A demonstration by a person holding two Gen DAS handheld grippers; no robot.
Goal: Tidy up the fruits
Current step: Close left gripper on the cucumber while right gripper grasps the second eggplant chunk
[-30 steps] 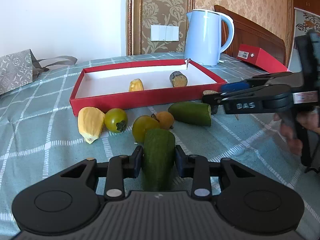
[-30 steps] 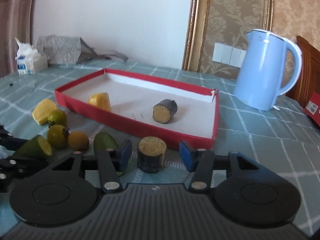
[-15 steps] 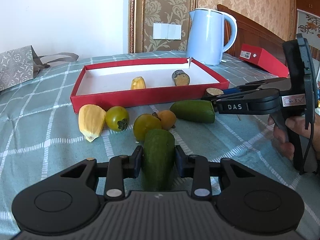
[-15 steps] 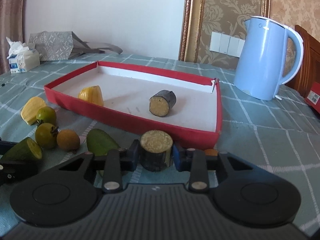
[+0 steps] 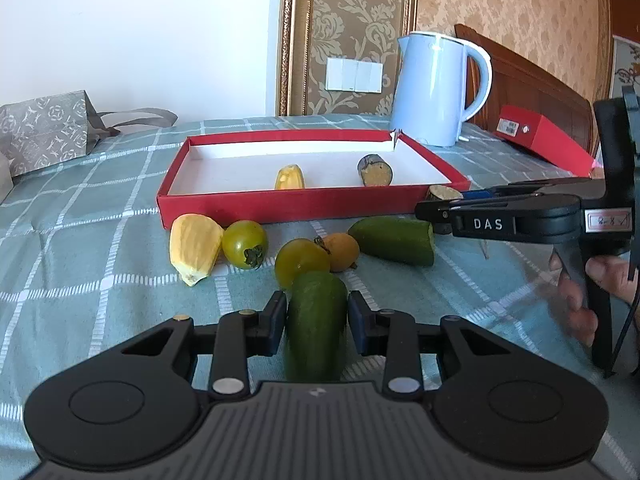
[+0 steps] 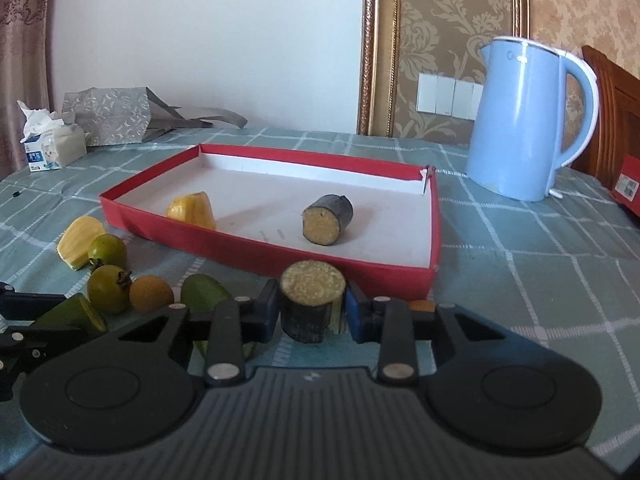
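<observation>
Left hand-held gripper (image 5: 317, 322) is clamped on a dark green cucumber piece (image 5: 316, 320), its pads pressed against both sides, the piece standing between them over the checked teal cloth surface (image 5: 80, 264).

Right hand-held gripper (image 6: 312, 312) is clenched on a dark-skinned cylindrical chunk with a pale yellow cut top (image 6: 312, 304), held upright just at the near wall of the shallow red cardboard tray with a white floor (image 6: 240, 248), close to its near right corner.

Inside the tray lie a yellow jackfruit-like wedge (image 6: 192, 210) toward the left and a second dark cylinder with a yellow cut face (image 6: 327, 219) on its side near the middle.

Outside, along the tray's near edge, there is a loose cluster: a pale yellow wedge (image 5: 194, 246), a green tomato (image 5: 245, 244) touching it, another green tomato (image 5: 302, 262), a small orange round fruit (image 5: 340, 252) beside that, and a second green cucumber piece (image 5: 394, 240) lying on its side.

A light blue electric kettle (image 6: 528, 120) stands beyond the tray's far right corner. A grey patterned paper bag (image 6: 108, 122) and a tissue pack (image 6: 52, 148) sit at the far left edge.
</observation>
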